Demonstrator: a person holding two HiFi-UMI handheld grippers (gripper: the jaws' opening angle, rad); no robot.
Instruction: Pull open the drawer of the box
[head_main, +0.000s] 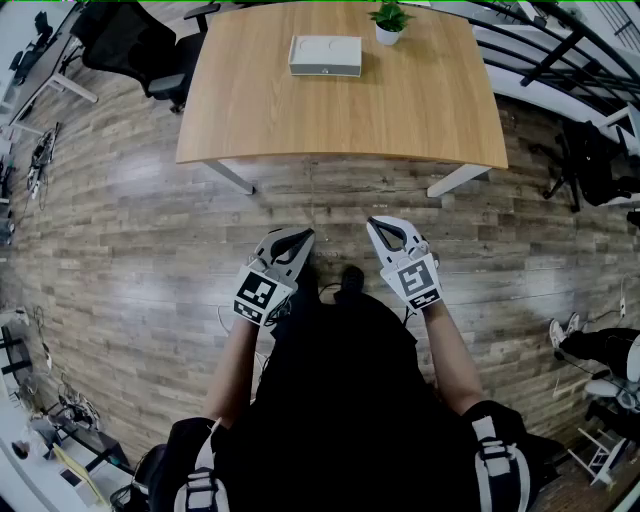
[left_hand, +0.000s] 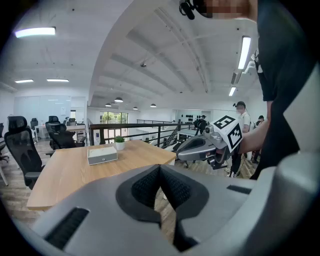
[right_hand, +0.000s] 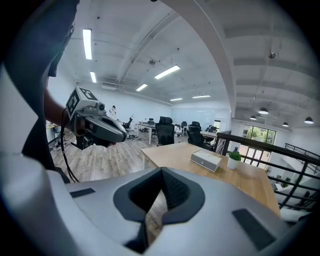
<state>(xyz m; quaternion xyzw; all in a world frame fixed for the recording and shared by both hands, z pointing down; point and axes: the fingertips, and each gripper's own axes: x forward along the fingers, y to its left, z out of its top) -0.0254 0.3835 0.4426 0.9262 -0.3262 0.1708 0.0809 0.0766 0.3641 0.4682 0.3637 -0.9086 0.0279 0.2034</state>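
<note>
Head view: the box (head_main: 325, 55) lies on the table (head_main: 340, 120) at 12 o'clock, drawer shut, with a potted plant (head_main: 389, 20) at its 1 o'clock. The left gripper (head_main: 300, 235) and right gripper (head_main: 375, 222) hang over the floor, well short of the table.

Left gripper view: the jaws are closed on nothing, and the box sits at 10 o'clock.

Right gripper view: the jaws are closed and empty, with the box at 1 o'clock.

Judgement: the approach is not yet made. Advise closing in squarely on the drawer front, opening one claw, steadying the box with the other, and pulling straight.
</note>
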